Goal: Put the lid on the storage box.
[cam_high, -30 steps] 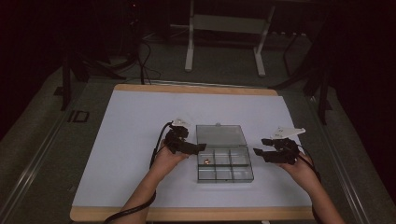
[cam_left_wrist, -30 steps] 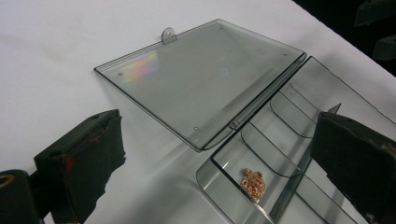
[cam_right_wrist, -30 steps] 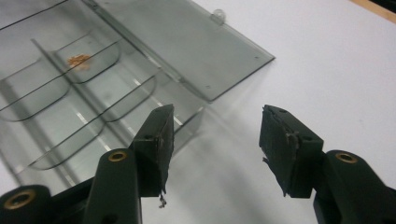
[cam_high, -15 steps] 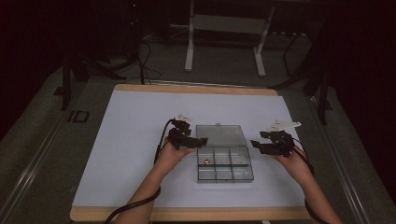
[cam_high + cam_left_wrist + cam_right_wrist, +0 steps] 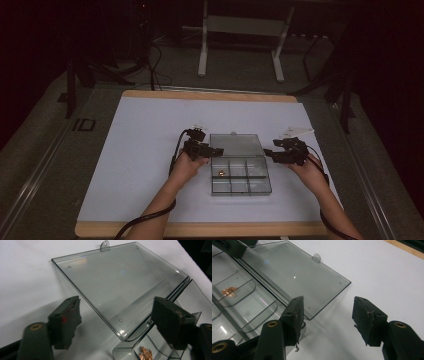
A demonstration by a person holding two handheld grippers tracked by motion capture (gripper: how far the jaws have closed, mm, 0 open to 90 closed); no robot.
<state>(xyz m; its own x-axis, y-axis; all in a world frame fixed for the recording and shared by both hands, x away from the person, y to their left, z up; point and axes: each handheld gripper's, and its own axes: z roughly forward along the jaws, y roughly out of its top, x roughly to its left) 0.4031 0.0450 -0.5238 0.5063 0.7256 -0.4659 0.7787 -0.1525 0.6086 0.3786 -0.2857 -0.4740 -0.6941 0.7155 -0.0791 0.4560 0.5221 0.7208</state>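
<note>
A clear plastic compartment box [image 5: 241,176] lies open on the white mat, its lid [image 5: 235,145] folded flat behind it. Small copper bits [image 5: 220,173] sit in its near-left compartment. My left gripper [image 5: 216,150] is at the box's left side by the hinge. In the left gripper view its jaws [image 5: 117,306] have just been closing and stand apart, with the lid's corner [image 5: 120,290] between them, untouched; the copper bits [image 5: 145,353] show below. My right gripper [image 5: 267,152] is at the right side, open [image 5: 329,306] beside the lid's corner [image 5: 312,277].
The box sits on a white mat [image 5: 150,150] over a wood-edged table [image 5: 200,229]. Cables trail from both grippers toward the front edge. A metal frame [image 5: 240,45] stands on the dark floor beyond the table.
Both hands have moved inward toward the box, the left one to the right and the right one to the left. The box has stayed in place.
</note>
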